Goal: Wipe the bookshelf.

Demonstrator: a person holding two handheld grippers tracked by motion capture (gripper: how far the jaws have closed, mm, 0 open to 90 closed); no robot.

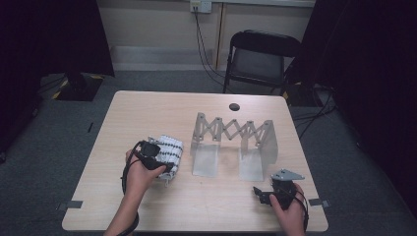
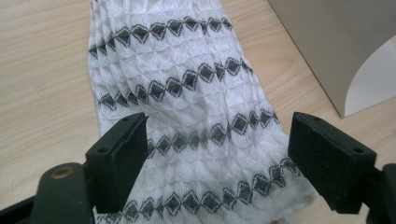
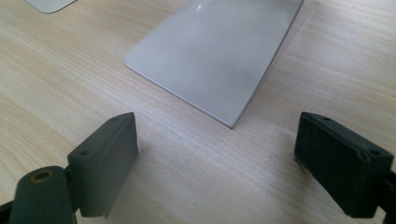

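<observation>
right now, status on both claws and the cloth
Left claw open over folded white patterned cloth, not gripping. Right claw open, empty, on bare table. Accordion rack beside cloth.

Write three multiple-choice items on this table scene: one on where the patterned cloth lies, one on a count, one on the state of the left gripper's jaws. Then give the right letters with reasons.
1. Where does the white knitted cloth with dark diamond bands lie?
A. on the black folding chair
B. on the light wooden table, left of the grey metal scissor-lattice rack
C. on top of the rack

2. How many flat foot plates does the rack rest on?
A. two
B. four
C. five

3. How do the jaws of the left gripper stand?
A. clamped shut on the rack
B. shut with nothing between them
C. wide open above the cloth

Answers: 1 B, the high view shows the cloth on the tabletop beside the rack's left foot. 2 A, two plates reach toward the person. 3 C, the left gripper view shows both pads apart with the cloth lying below.
</observation>
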